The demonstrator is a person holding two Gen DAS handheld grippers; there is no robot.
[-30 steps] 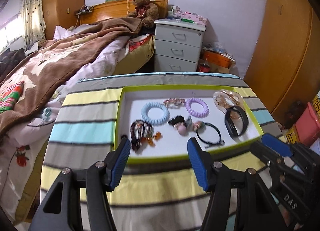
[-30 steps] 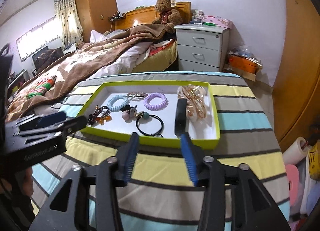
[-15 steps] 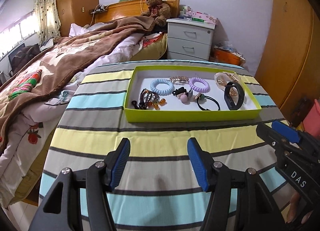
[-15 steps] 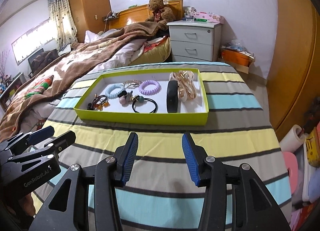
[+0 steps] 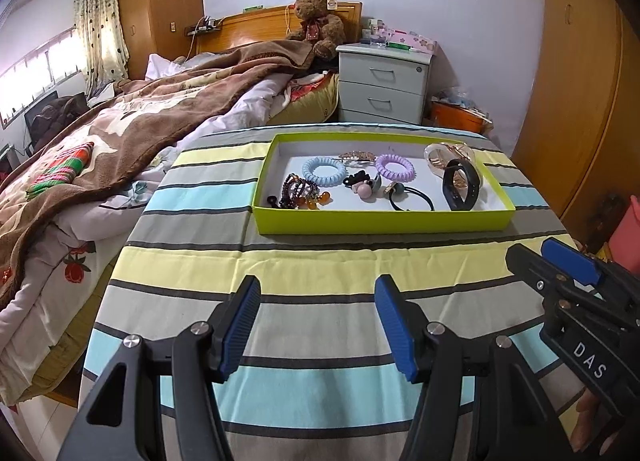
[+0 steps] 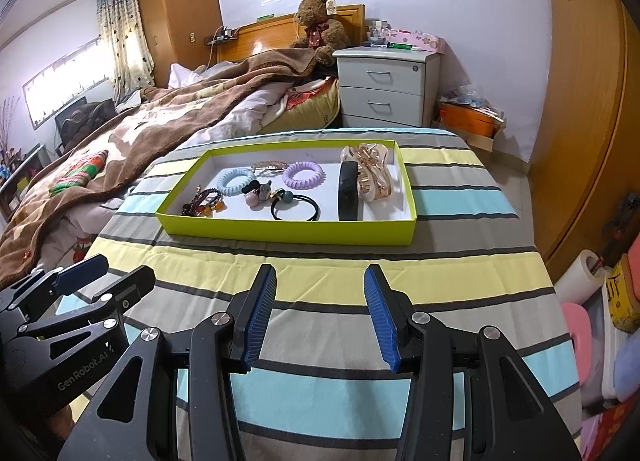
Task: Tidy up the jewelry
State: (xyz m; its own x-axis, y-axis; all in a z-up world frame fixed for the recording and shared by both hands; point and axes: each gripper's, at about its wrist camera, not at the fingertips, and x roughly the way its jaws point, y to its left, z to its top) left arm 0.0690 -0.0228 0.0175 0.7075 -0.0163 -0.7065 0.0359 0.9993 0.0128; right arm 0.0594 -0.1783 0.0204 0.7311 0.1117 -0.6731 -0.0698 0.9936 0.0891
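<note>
Ahead of the left gripper (image 5: 316,325), well apart from its blue pads: a lime-green tray (image 5: 384,223) on a striped cloth (image 5: 312,261), holding the jewelry. Jaws parted wide, nothing between them, only cloth beneath. Same for the right gripper (image 6: 316,315): open, empty, pointing down toward the striped cloth (image 6: 320,269) with the tray (image 6: 288,231) beyond its tips. Seen past the left gripper, inside the tray from its left end toward its right: dark beaded bracelet with amber beads (image 5: 300,193), pale blue coil hair tie (image 5: 323,170), small gold clip (image 5: 357,156) at the far wall, pink-and-black hair bobble (image 5: 362,185), lilac coil hair tie (image 5: 395,167), black elastic hair band (image 5: 412,199), black wristband (image 5: 460,183) propped on edge, rose-gold claw clip (image 5: 444,153) just behind it. Off to the right of the left gripper, the right gripper (image 5: 568,261) seen from the side, a fingertip of the holding hand (image 5: 586,417) below it. Off to the left of the right gripper, the left gripper (image 6: 104,273) likewise. Farther off, beyond the tray: bed with brown blanket (image 5: 160,109), teddy bear (image 5: 320,21) at the headboard, grey nightstand (image 5: 384,81) beside it.
</note>
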